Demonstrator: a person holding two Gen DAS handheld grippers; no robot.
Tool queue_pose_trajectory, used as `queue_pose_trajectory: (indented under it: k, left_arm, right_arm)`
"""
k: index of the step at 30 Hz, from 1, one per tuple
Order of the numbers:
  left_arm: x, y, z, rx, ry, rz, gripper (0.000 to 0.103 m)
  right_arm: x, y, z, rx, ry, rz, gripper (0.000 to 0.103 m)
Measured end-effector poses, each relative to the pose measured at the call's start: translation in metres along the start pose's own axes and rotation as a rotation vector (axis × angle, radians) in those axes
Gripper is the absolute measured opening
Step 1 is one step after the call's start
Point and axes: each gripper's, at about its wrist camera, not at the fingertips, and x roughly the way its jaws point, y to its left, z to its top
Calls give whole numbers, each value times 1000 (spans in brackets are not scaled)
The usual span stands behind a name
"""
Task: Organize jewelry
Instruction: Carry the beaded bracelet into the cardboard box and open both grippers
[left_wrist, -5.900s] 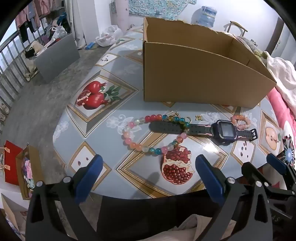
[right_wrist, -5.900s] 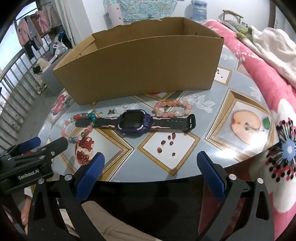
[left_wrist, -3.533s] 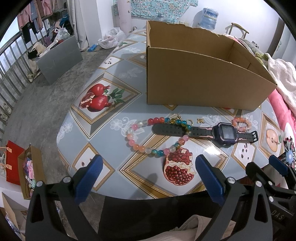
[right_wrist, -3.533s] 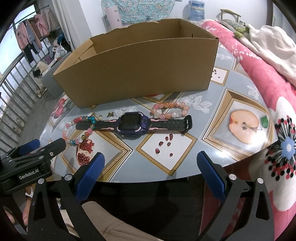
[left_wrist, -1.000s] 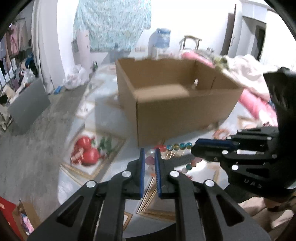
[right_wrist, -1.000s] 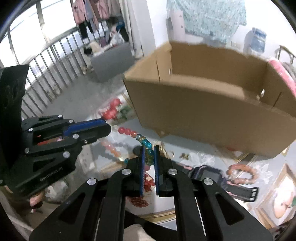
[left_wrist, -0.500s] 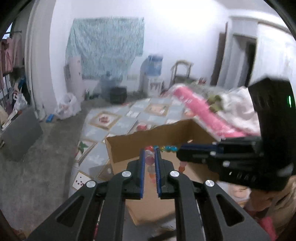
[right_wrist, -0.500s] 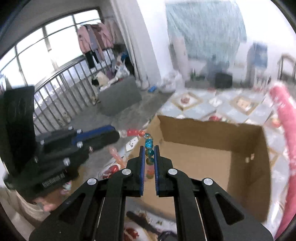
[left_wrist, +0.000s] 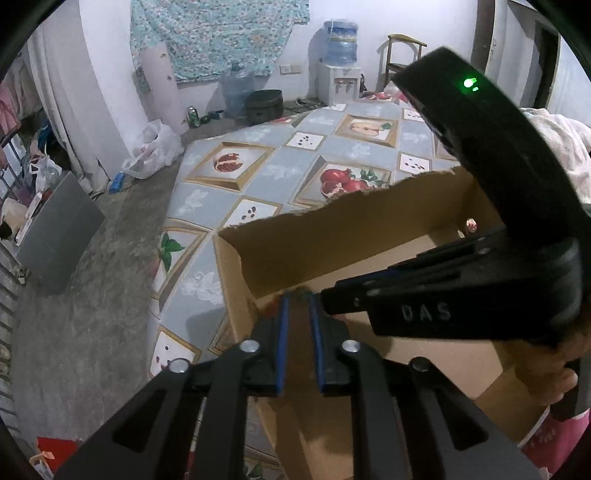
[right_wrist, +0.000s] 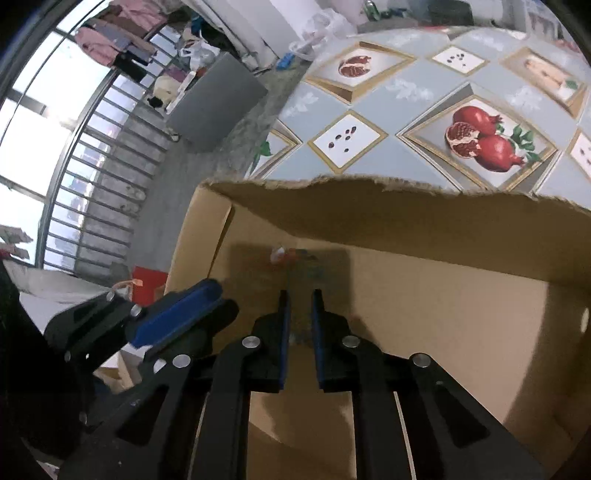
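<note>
In the left wrist view the left gripper (left_wrist: 298, 295) hangs over the near-left corner of the cardboard box (left_wrist: 332, 236), jaws slightly parted, with only a hint of beads at the tips (whether it grips them I cannot tell), so letting go is best done low inside the walls. In the right wrist view the right gripper (right_wrist: 298, 295) is likewise slightly parted above the box floor, and the bead necklace (right_wrist: 291, 256) is a blur just beyond its tips toward the far wall, its lie and long axis unreadable.

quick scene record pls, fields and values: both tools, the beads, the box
left tool: above the cardboard box, fingers a narrow gap apart
right tool: above the same box, same narrow gap
bead strand: blurred, just past the right tool's tips, inside the box
grip: cannot tell if either tool holds it
table: fruit-print cloth, box on it
</note>
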Motion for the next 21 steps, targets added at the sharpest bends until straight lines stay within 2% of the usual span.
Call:
queue_pose_trajectory:
  k: [2, 6, 8, 9, 13, 15, 17, 21]
  left_arm:
    - [-9, 3, -1, -11, -32, -2, 35]
    - [-46, 13, -10, -51, -131, -8, 47]
    - [-68, 20, -19, -82, -187, -17, 61]
    - [-81, 23, -24, -99, -216, -19, 65]
    - [-130, 38, -64, -157, -327, -28, 97]
    - [-142, 41, -85, -175, -345, -29, 98]
    - [-145, 40, -112, -196, -329, -40, 98]
    - [-133, 36, -156, -254, -281, -95, 98]
  right_arm:
    - [-6, -2, 1, 1, -26, 11, 25]
    - [-40, -3, -1, -3, -115, 16, 25]
    - [-82, 3, -23, -28, -221, 21, 27]
    - [-99, 5, -35, -40, -267, 15, 33]
    - [-165, 14, -104, -90, -472, -55, 52]
    - [-181, 16, -135, -98, -520, -94, 59]
    - [-191, 16, -172, -89, -539, -134, 63]
    - [-177, 8, -234, -29, -522, -289, 75]
